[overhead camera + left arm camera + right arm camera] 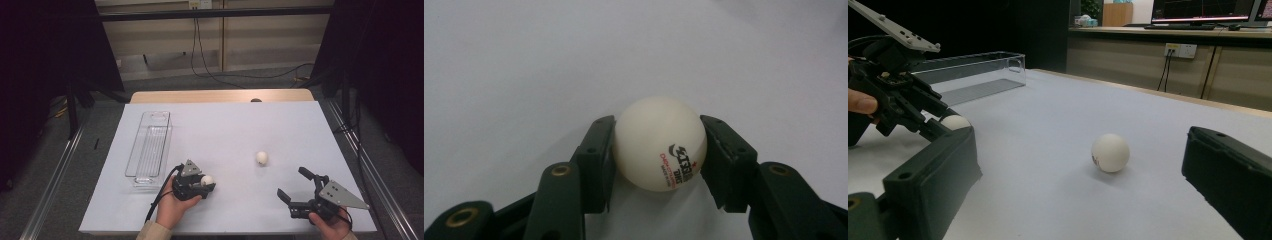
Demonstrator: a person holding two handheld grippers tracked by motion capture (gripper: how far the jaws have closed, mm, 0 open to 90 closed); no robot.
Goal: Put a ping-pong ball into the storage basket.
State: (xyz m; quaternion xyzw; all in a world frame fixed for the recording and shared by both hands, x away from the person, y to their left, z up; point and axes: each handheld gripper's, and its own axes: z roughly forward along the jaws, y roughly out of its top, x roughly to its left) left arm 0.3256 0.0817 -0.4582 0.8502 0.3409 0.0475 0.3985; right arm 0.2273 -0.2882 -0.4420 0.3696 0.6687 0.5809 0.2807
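The left gripper [202,184] has its fingers [596,160] clamped on a white ball [659,142] low over the bench [225,125] (likely bound for the clear tray [150,150]); the right gripper [296,186] gapes empty, facing a second ball [261,158].

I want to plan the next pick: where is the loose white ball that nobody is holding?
In the high view, the free white plastic ball lies on the white table sheet, right of centre, between the two tools and apart from the clear plastic tray at the left.
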